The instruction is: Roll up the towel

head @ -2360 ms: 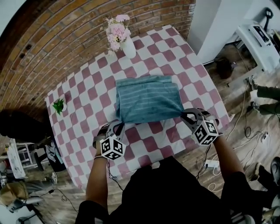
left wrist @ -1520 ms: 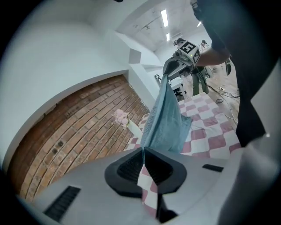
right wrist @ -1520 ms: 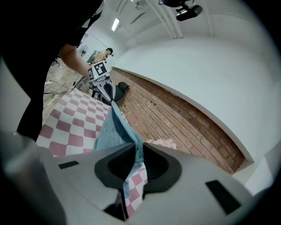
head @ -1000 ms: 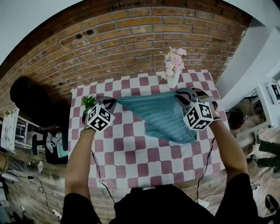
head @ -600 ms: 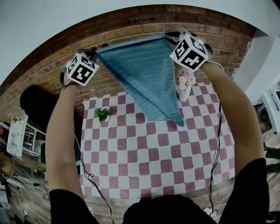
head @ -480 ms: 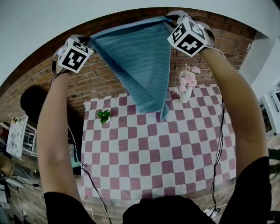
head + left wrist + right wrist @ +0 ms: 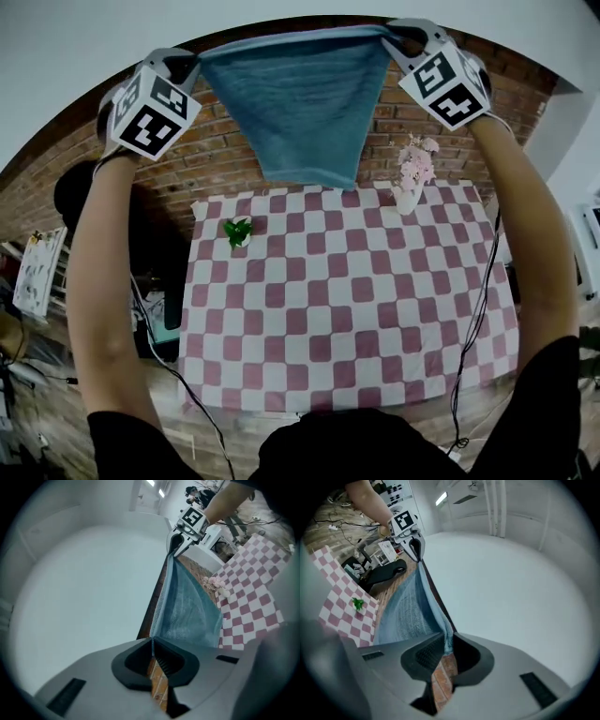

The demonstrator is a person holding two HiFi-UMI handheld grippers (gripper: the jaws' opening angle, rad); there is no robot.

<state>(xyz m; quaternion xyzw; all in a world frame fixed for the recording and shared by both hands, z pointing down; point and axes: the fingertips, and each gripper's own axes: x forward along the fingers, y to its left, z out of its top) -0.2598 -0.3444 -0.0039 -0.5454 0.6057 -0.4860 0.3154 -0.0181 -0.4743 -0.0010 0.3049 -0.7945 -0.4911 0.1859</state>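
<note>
- Two seconds back the teal striped terry towel (image 7: 305, 103) lay folded flat on the table; now it is off the cloth and hangs in the air at 12 o'clock in the head view, in front of the red brick wall (image 7: 225, 159)
- My left gripper (image 7: 192, 62) has risen from the table's near edge to 10 o'clock, and my right gripper (image 7: 392, 37) to 1 o'clock, both arms stretched up
- Half a second ago the towel drooped in a skewed point toward the right; now its top edge runs taut between the two tongs and its lower edge hangs nearly straight
- Left tongs are closed almost to nothing on a thin top corner of the towel, the cloth running from the dark ribbed pads
- Right tongs are closed narrow on the other top corner, where a thicker bunch of cloth sits between the pads
- The towel is soft, looped pile with fine ribs, narrowing toward its lower edge
- Below it the table's pink-and-white checked cloth (image 7: 356, 309) lies smooth and square-patterned
- A white vase of pale pink flowers (image 7: 412, 173) stands at the table's 1 o'clock corner
- A small leafy green plant (image 7: 238, 231) sits near the 11 o'clock corner
</note>
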